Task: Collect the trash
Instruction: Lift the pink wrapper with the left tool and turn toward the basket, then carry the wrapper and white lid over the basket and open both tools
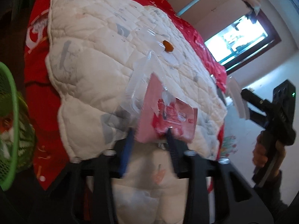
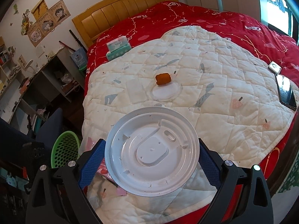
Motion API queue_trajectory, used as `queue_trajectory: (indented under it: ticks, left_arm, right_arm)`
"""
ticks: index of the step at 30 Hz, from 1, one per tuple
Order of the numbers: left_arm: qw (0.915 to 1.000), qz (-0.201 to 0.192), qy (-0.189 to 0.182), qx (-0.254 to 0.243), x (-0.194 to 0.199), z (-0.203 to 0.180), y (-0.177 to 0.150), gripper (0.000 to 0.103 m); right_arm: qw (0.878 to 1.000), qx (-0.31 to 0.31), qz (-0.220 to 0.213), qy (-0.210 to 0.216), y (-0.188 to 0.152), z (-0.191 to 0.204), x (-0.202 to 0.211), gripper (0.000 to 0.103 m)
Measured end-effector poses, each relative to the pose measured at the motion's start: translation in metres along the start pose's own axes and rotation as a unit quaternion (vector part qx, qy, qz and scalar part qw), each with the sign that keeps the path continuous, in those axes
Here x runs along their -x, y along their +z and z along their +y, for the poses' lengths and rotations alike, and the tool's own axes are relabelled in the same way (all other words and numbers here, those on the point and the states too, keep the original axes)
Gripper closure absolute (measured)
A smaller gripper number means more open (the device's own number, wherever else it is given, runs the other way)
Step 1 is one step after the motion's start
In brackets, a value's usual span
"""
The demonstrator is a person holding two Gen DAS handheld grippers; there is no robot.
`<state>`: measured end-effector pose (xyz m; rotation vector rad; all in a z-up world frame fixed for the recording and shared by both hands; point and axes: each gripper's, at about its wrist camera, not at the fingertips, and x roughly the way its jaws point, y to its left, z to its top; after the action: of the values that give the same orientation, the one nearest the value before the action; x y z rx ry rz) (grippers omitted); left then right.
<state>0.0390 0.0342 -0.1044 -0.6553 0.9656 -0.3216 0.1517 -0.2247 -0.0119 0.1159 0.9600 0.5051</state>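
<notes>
Left gripper (image 1: 149,130) closed on a pink-and-red snack wrapper (image 1: 168,117) — blue-padded fingers (image 1: 127,149) pinching its lower edge, with a clear plastic piece (image 1: 138,82) lying against the wrapper at its 11 o'clock; unclear whether that piece was also held. Blurred view. Beyond, at 12 o'clock, a white quilted blanket (image 1: 97,43) spread over a red bedspread (image 1: 37,78), carrying an orange food scrap (image 1: 167,46). Green mesh basket (image 1: 11,123) at 9 o'clock of the left wrist view, with crumpled litter inside.

Right gripper (image 2: 151,158) spread wide and gripping a round white plastic lid (image 2: 151,153) by its opposite edges, blue pads (image 2: 91,160) touching the rim on both sides. Held over the near edge of the quilted blanket (image 2: 214,78). At 12 o'clock of the lid, well apart: the orange scrap (image 2: 163,79) touching the far rim of a clear round lid (image 2: 166,92), with a clear flat tray (image 2: 135,91) just beside that at its 9 o'clock. Tissue packs (image 2: 117,49) at 11 o'clock on the red bedspread (image 2: 186,16); a smartphone (image 2: 286,91) at 3 o'clock on the blanket's edge. Green basket (image 2: 64,147) at 9 o'clock, beside the bed. Pink wrapper scraps (image 2: 121,191) peeking from under the held lid.
</notes>
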Motion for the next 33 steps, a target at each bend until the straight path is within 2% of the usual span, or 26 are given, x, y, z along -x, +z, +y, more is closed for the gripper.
queue_trajectory:
  ticks: [1, 6, 14, 18, 23, 27, 30, 33]
  left_arm:
    - [1.0000, 0.002, -0.002, -0.003, 0.000, -0.002, -0.001, 0.088]
    - [0.9994, -0.012, -0.009, -0.030, 0.013, -0.016, -0.005, 0.096]
    - [0.9969, -0.060, -0.027, -0.042, 0.068, -0.027, -0.002, 0.099]
    - [0.9947, -0.092, -0.020, -0.043, 0.104, -0.021, -0.001, 0.099]
    - [0.9894, -0.143, 0.006, -0.027, 0.154, 0.000, -0.002, 0.100]
    - [0.9820, -0.185, 0.039, -0.003, 0.193, 0.029, -0.005, 0.100]
    - [0.9774, -0.202, 0.061, 0.016, 0.211, 0.050, -0.008, 0.100]
    - [0.9716, -0.213, 0.098, 0.034, 0.224, 0.074, -0.011, 0.100]
  right_arm:
    - [1.000, 0.001, 0.000, -0.001, 0.000, 0.000, 0.001, 0.013]
    - [1.000, 0.003, -0.006, 0.001, 0.001, 0.005, 0.005, 0.013]
    - [0.999, 0.025, -0.013, 0.027, 0.000, 0.035, 0.011, 0.013]
    - [0.998, 0.044, -0.009, 0.049, -0.003, 0.060, 0.006, 0.013]
    - [0.994, 0.074, 0.009, 0.077, -0.010, 0.101, -0.012, 0.013]
    - [0.991, 0.091, 0.026, 0.096, -0.015, 0.130, -0.030, 0.013]
    - [0.988, 0.106, 0.039, 0.109, -0.020, 0.152, -0.043, 0.013]
    - [0.984, 0.119, 0.052, 0.120, -0.024, 0.173, -0.056, 0.013]
